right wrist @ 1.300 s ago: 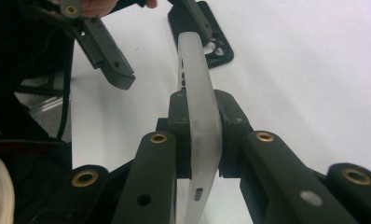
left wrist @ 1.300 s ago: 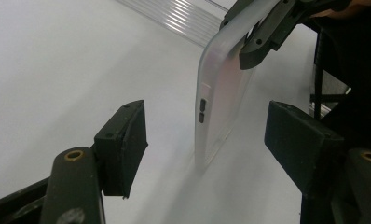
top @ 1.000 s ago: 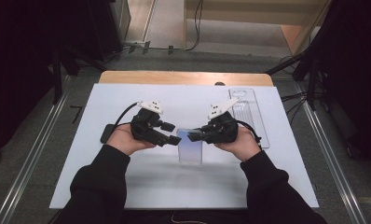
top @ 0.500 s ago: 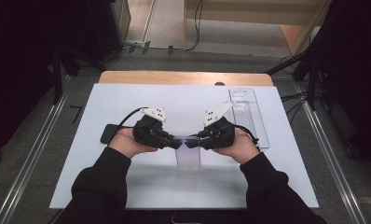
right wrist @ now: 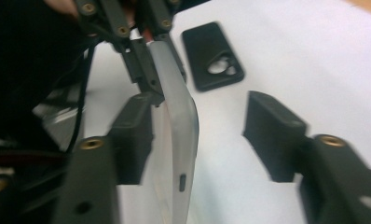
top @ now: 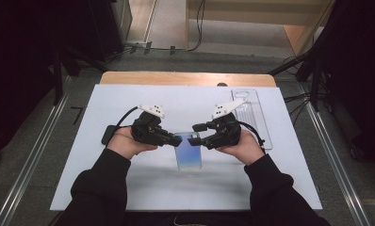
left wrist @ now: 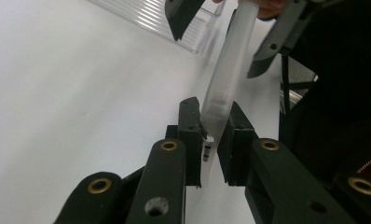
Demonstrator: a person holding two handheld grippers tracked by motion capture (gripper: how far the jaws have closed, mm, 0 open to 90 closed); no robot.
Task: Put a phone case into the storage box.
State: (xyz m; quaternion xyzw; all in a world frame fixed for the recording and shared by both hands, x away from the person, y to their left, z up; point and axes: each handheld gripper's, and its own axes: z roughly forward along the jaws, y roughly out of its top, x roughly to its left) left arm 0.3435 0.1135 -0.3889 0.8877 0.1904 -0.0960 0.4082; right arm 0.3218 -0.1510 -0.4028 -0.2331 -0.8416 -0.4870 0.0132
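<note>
Left gripper (left wrist: 210,135) clamped on phone (top: 189,150) edge, steadying it; right gripper (right wrist: 200,140) spread wide, one jaw alongside, apparently freeing its hold.

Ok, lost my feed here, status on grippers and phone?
Left gripper shut on the phone corner. Right gripper open around its edge. Black case and clear tray lie apart, nothing blocking.

the frosted translucent phone case (top: 189,151) sits between the left gripper (top: 175,140) and right gripper (top: 200,136). a black phone case (top: 109,134) lies left of them on the white table (top: 82,188); a clear plastic tray (top: 251,113) lies behind, right.
</note>
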